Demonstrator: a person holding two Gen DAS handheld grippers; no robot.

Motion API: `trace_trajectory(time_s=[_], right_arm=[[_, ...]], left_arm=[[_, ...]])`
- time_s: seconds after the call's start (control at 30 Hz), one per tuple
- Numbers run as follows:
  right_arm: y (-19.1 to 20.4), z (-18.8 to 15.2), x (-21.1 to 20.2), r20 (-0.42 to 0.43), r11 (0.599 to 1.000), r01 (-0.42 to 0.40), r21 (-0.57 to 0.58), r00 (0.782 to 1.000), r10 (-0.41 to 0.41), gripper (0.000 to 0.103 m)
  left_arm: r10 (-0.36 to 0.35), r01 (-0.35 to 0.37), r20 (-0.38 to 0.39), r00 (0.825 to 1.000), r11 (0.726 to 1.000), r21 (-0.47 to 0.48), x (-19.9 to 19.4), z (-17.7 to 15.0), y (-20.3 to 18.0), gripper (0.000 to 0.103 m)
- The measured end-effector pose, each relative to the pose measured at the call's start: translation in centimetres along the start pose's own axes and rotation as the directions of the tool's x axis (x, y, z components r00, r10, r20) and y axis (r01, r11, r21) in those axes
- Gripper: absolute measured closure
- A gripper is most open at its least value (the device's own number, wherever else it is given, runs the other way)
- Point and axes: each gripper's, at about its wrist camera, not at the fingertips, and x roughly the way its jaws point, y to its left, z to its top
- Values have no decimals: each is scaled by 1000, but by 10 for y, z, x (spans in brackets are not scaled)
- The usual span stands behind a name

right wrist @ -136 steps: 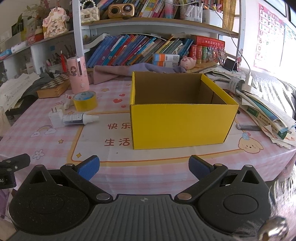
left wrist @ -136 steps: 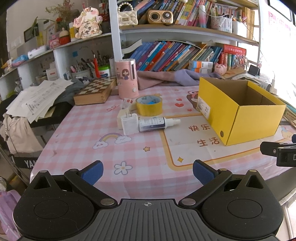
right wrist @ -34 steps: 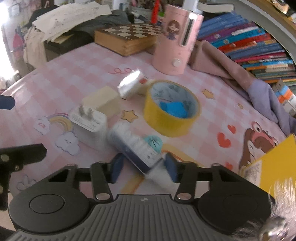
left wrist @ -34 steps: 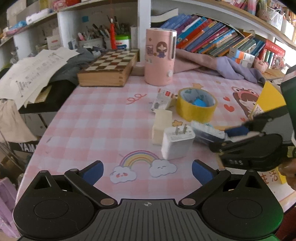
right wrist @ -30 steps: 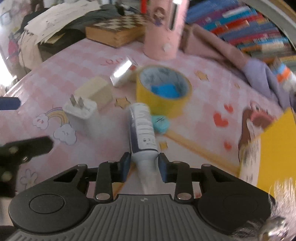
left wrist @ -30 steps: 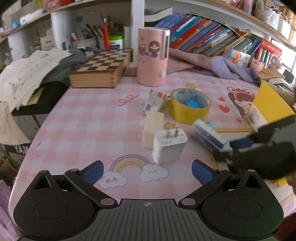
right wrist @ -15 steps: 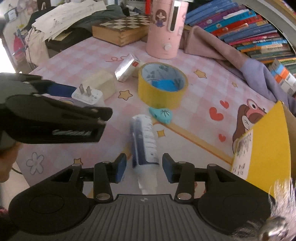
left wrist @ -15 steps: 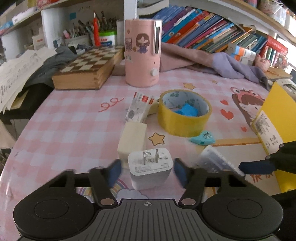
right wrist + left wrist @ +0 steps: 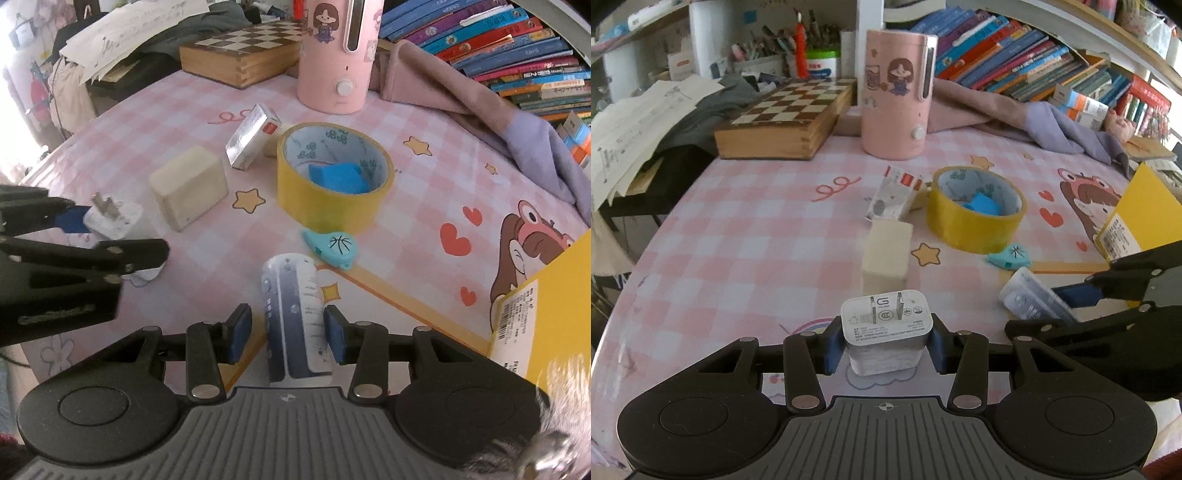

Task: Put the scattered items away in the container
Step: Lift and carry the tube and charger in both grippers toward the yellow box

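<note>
We have two of the scattered things in hand. The white charger plug [image 9: 886, 328] sits between the pads of our left gripper [image 9: 884, 349], prongs pointing away from us, and the jaws are closing on its flat sides, both pads touching them. We judge it light, rigid and boxy, with smooth plastic faces that could slip, so the broad sides are the right place to hold it and the prongs are best left alone.

Just right of the plug, the white and blue spray bottle [image 9: 293, 317] lies lengthwise between the pads of our right gripper [image 9: 288, 332]. Those jaws are closing too: the right pad touches the bottle, while a small gap shows at the left pad. The bottle is round and glossy, probably light, and could roll or twist in the grip, so we should take it across its mid-body.

Beyond the plug are the cream block [image 9: 886, 254] and, farther on, a small silver carton [image 9: 892, 194]. Right of those stands the yellow tape roll [image 9: 975, 214] with a blue piece inside, and a teal tag [image 9: 1010, 254] lies just in front of it. The yellow box [image 9: 1141, 218], our container, stands well right of the plug. The pink checked tablecloth [image 9: 738, 236] lies under everything
</note>
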Motion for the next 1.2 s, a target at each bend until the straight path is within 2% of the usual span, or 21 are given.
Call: trace_trajectory(time_s=[0.03,0.07,0.17,0.5,0.8,1.2], right_arm=[[0,1,0,0,1000,0,0,1000,0,71],[0,1,0,-1,1000,0,-2,1000,0,72],[1,2,-2,-1,1000,4,5,1000,-4,72],[-1,0,-39,96,998,14,63,995,-20,72],[9,-3,-78,206,995,34,93,977,-52,72],[24,-18,-120,276,987,47,157,957,-89,72]], left_arm=[[-1,1,5,1000,1000,-2,-2,1,1,59],[-3,3,12,1000,1000,-3,-5,2,1,59],[-10,9,33,999,1000,1,-12,4,0,59],[-29,27,115,993,999,19,-49,2,-2,59],[-49,50,178,983,999,-1,-79,1,8,59],[-101,98,238,966,995,25,-118,-13,12,59]])
